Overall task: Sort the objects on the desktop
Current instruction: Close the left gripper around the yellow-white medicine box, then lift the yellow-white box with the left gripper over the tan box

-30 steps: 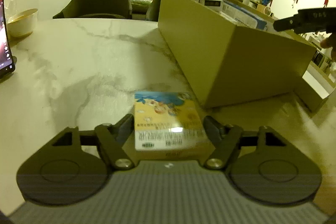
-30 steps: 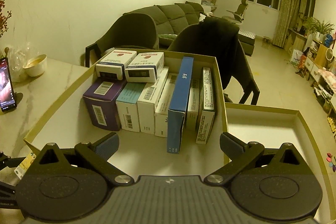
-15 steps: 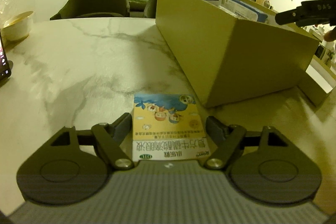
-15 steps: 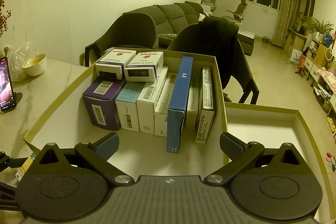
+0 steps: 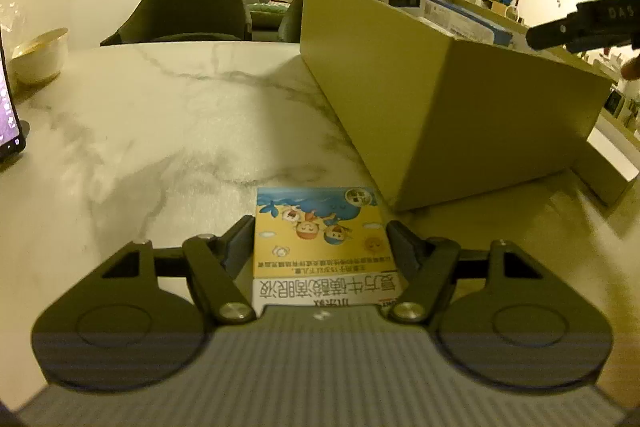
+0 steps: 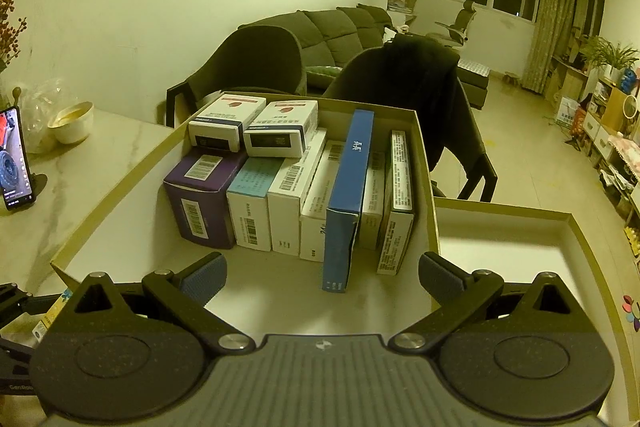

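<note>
Left tongs (image 5: 320, 231) closing around carton (image 5: 320, 239)

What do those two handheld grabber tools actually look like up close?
Both are matt black. The left gripper and right gripper each have a ribbed grey body, two round discs, hinged link arms with silver rivets, and two fingers; the right's pads are textured blue-grey.

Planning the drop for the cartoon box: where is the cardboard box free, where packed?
Free: the cardboard box floor in front of the upright row, between the purple box and the near rim, under the right tool. The lid beside it is bare. Crowded: the back, with two white boxes stacked on top.
</note>
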Demonstrator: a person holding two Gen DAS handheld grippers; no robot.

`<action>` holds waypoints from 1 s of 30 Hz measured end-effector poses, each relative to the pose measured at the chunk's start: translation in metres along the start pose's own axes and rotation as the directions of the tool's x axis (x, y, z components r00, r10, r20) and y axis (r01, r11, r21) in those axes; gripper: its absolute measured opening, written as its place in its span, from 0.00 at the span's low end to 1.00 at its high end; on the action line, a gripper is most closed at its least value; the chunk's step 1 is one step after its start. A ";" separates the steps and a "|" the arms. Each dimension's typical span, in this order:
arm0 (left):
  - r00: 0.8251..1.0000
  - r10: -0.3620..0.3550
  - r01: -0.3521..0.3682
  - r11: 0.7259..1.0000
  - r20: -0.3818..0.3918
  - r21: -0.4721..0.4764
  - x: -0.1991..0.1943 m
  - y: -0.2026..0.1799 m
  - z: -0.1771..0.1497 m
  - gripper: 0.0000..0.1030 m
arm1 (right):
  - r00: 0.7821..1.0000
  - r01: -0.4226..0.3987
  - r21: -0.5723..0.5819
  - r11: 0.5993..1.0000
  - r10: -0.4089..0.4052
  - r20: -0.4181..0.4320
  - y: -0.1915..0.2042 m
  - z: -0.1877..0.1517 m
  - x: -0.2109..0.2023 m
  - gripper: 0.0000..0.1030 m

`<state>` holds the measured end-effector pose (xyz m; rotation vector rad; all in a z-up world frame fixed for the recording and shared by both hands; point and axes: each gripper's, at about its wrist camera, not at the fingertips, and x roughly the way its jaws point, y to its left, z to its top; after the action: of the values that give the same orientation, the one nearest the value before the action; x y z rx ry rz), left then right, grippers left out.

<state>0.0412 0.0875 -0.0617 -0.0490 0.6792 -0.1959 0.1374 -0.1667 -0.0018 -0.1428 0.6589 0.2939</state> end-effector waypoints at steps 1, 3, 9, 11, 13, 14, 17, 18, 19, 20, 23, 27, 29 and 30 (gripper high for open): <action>1.000 -0.003 0.003 1.000 0.001 -0.005 -0.001 0.001 0.000 0.68 | 1.000 0.000 0.000 1.000 0.000 0.000 0.000 0.000 0.000 0.99; 1.000 -0.004 0.004 1.000 0.006 -0.016 -0.004 0.002 0.000 0.68 | 1.000 0.001 0.000 1.000 -0.001 0.001 0.001 0.000 0.000 0.99; 1.000 0.014 -0.013 0.999 0.010 -0.035 -0.009 0.002 0.001 0.68 | 1.000 -0.003 -0.001 1.000 0.003 0.004 0.000 0.000 -0.001 0.99; 1.000 0.024 -0.023 0.999 0.018 -0.039 -0.012 0.001 0.002 0.68 | 1.000 -0.010 0.002 1.000 0.010 0.015 -0.001 0.000 -0.004 0.99; 0.999 0.032 -0.031 0.998 0.026 -0.046 -0.014 0.001 0.003 0.68 | 0.999 -0.027 0.014 1.000 0.027 0.031 -0.003 0.002 -0.008 0.99; 0.999 0.034 -0.033 0.998 0.032 -0.050 -0.016 0.000 0.004 0.68 | 0.999 -0.039 0.019 0.999 0.038 0.037 -0.005 0.003 -0.009 0.99; 0.998 0.029 -0.026 0.998 0.055 -0.054 -0.025 -0.001 0.008 0.68 | 0.997 -0.065 0.034 0.997 0.063 0.042 -0.008 0.003 -0.011 0.99; 0.998 0.026 -0.023 0.998 0.063 -0.052 -0.028 -0.001 0.009 0.68 | 0.997 -0.060 0.036 0.998 0.058 0.041 -0.009 0.003 -0.011 0.99; 0.997 0.024 -0.020 0.999 0.069 -0.047 -0.031 -0.002 0.011 0.68 | 0.998 -0.049 0.035 0.998 0.048 0.041 -0.009 0.003 -0.011 0.99; 0.997 0.023 -0.020 0.999 0.077 -0.041 -0.035 -0.002 0.013 0.68 | 0.998 -0.036 0.032 0.999 0.035 0.043 -0.009 0.003 -0.012 0.99; 0.994 0.023 -0.020 0.999 0.103 -0.033 -0.045 -0.002 0.020 0.68 | 0.998 -0.019 0.036 0.999 0.017 0.053 -0.010 0.003 -0.015 0.99; 0.991 0.015 -0.010 0.999 0.136 -0.032 -0.054 -0.003 0.030 0.68 | 0.998 -0.015 0.043 0.999 0.012 0.059 -0.012 0.003 -0.017 0.99; 0.988 0.012 -0.007 1.000 0.153 -0.029 -0.059 -0.004 0.036 0.68 | 0.998 -0.015 0.045 0.999 0.012 0.056 -0.013 0.003 -0.016 0.99; 0.987 0.010 -0.006 1.000 0.163 -0.027 -0.061 -0.004 0.039 0.68 | 0.999 -0.015 0.044 0.999 0.013 0.053 -0.013 0.003 -0.015 0.99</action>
<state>0.0190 0.0944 0.0070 -0.0867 0.5191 -0.1732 0.1319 -0.1814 0.0097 -0.0876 0.6138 0.2951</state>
